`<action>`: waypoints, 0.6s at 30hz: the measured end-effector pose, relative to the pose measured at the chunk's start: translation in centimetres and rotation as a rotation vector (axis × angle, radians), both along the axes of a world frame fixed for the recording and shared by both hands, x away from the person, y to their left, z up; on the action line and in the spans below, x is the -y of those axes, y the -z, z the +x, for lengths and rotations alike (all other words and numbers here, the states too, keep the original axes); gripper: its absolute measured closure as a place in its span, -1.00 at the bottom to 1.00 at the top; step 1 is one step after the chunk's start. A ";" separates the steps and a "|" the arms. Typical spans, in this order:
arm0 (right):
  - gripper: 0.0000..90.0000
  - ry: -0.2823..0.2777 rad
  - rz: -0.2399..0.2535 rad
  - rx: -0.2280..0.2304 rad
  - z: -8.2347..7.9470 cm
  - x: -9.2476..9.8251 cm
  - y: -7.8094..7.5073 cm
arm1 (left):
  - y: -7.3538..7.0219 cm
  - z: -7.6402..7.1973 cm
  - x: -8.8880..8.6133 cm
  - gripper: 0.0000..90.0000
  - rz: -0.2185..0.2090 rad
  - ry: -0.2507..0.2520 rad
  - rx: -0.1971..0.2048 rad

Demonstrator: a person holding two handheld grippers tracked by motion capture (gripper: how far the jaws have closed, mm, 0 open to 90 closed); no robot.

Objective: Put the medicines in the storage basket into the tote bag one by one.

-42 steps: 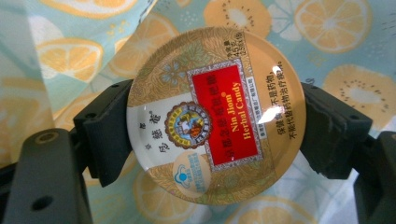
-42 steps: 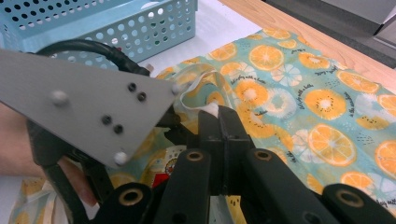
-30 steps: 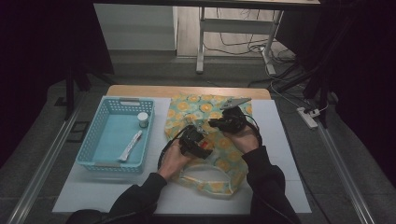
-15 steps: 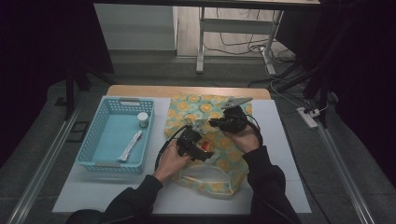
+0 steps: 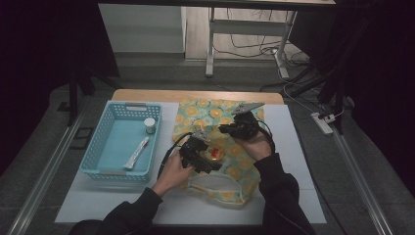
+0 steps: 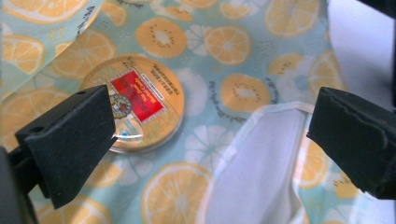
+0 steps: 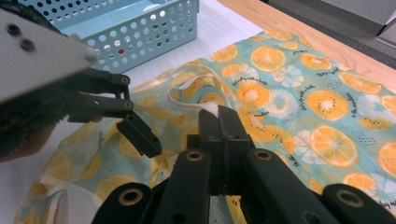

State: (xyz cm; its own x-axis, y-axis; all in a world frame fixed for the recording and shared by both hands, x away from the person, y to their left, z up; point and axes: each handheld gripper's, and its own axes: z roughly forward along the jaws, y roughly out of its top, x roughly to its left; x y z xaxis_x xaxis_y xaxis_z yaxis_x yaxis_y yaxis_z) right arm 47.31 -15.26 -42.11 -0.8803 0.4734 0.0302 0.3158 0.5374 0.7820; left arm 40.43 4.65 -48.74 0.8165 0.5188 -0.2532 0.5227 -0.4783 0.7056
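- Nearest the person's edge of the white mat point(image 5: 293, 196), the left gripper point(image 5: 208, 164) hangs over the fruit-print cloth bag point(image 5: 220, 117), its jaws spread wide after just having been opening, with nothing pinched between them.
- Seen in the left gripper view, a round tin point(image 6: 135, 102) with a clear lid and a red label lies flat on the bag's cloth, partly behind the left-hand pad; the pads do not touch it.
- Beside the tin, the bag's white-lined mouth point(image 6: 266, 158) gapes open, running off the bottom of that view.
- Further in, the right gripper point(image 5: 226, 130) has its jaws pressed together on the white-trimmed rim of the bag point(image 7: 208, 108), holding that edge lifted.
- Much of the grip itself is masked by the gripper's own black linkage, and the label's print on the tin is too small to read.
- Toward the mat's left edge, well apart from the bag, a light-blue basket point(image 5: 93, 147) holds a small white jar point(image 5: 149, 125) and a slim white tube point(image 5: 136, 152), both too small to make out further.
- Beyond the far edge of the mat a strip of wooden tabletop point(image 5: 147, 94) shows.
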 end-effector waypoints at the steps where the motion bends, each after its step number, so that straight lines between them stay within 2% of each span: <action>1: 1.00 -0.001 -0.001 0.000 0.0 0.0 0.0 | -0.1 -0.1 -0.2 -0.98 0.004 0.005 0.002; 5: 1.00 -0.001 -0.002 0.001 0.0 0.0 0.0 | -0.7 -0.5 -0.9 -0.98 -0.010 0.006 0.006; 9: 1.00 -0.002 -0.003 -0.001 -0.1 0.0 0.0 | -1.2 -0.7 -1.5 -0.98 -0.003 0.001 0.015; 18: 1.00 -0.003 -0.004 -0.001 -0.1 0.0 -0.1 | -1.6 -0.8 -3.2 -0.97 -0.009 -0.006 -0.016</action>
